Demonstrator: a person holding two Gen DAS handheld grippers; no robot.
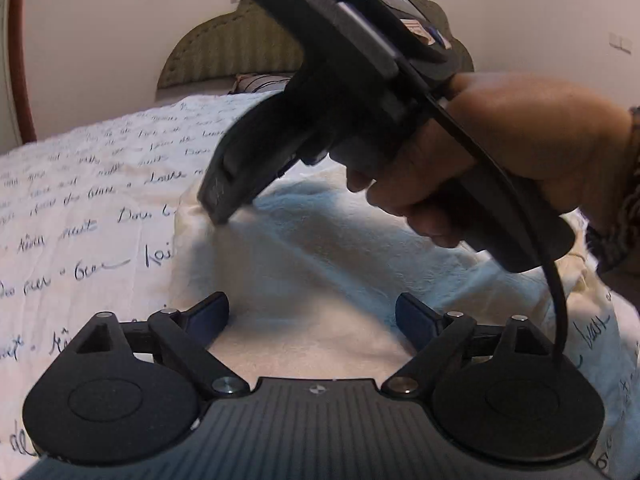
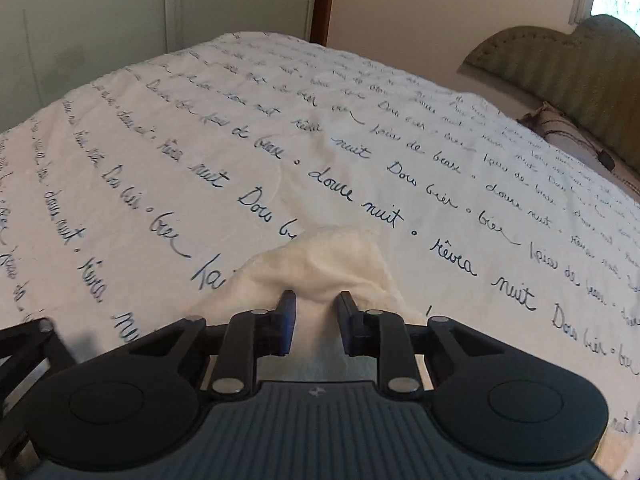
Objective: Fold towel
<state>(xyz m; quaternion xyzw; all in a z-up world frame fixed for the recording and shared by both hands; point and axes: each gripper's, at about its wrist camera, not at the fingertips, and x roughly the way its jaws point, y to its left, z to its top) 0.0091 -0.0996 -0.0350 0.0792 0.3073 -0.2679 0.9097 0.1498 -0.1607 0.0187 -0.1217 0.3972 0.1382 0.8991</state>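
A fluffy white towel (image 1: 320, 248) lies on the bed, spreading from under my left gripper (image 1: 314, 314) toward the far left. That gripper hovers just above it, jaws wide apart and holding nothing. A hand (image 1: 500, 152) holds my right gripper (image 1: 218, 204) tilted down, its tip at the towel's far left corner. In the right wrist view the right gripper (image 2: 317, 320) has its fingers close together with a bunched-up corner of the towel (image 2: 332, 256) pinched between them. Part of the left gripper (image 2: 24, 344) shows blurred at the lower left.
The bed is covered by a white bedspread (image 2: 240, 120) printed with dark handwriting. A padded green headboard (image 1: 232, 48) and a striped pillow (image 2: 560, 128) stand at the bed's far end. Pale walls and a wooden door frame (image 1: 18, 60) lie beyond.
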